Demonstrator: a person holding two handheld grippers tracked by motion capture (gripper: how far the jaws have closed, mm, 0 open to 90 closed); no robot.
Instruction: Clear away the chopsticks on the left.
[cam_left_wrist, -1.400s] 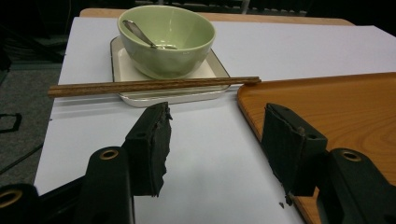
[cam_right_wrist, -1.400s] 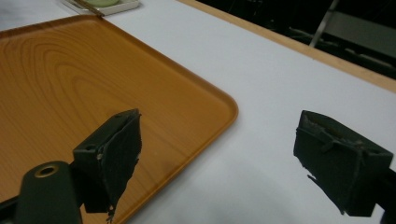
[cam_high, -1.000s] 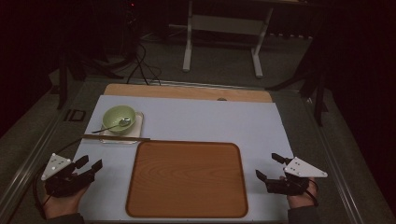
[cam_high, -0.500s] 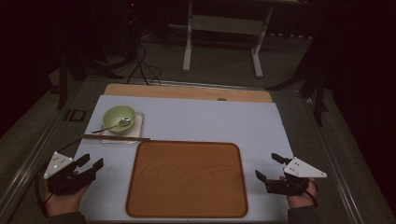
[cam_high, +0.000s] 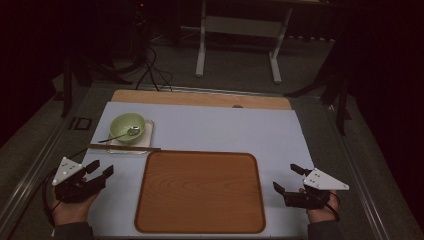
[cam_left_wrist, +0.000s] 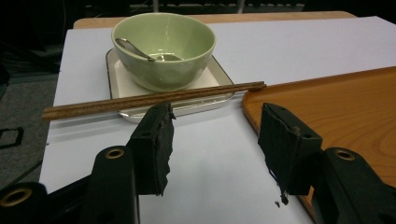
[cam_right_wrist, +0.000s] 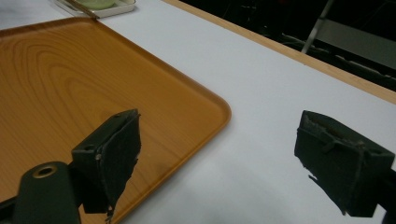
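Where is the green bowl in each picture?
High view: the green bowl sits upper left, on a small white tray.
Left gripper view: top centre, spoon inside, beyond the chopsticks.
Right gripper view: a green sliver at the top left edge.
Shared landmark: the wooden tray.

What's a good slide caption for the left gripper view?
Open left gripper faces chopsticks resting across a white dish holding a green bowl and spoon.

Pale green bowl (cam_left_wrist: 163, 44), wood-grained brown tray (cam_high: 200, 192), white mat (cam_high: 225, 130).
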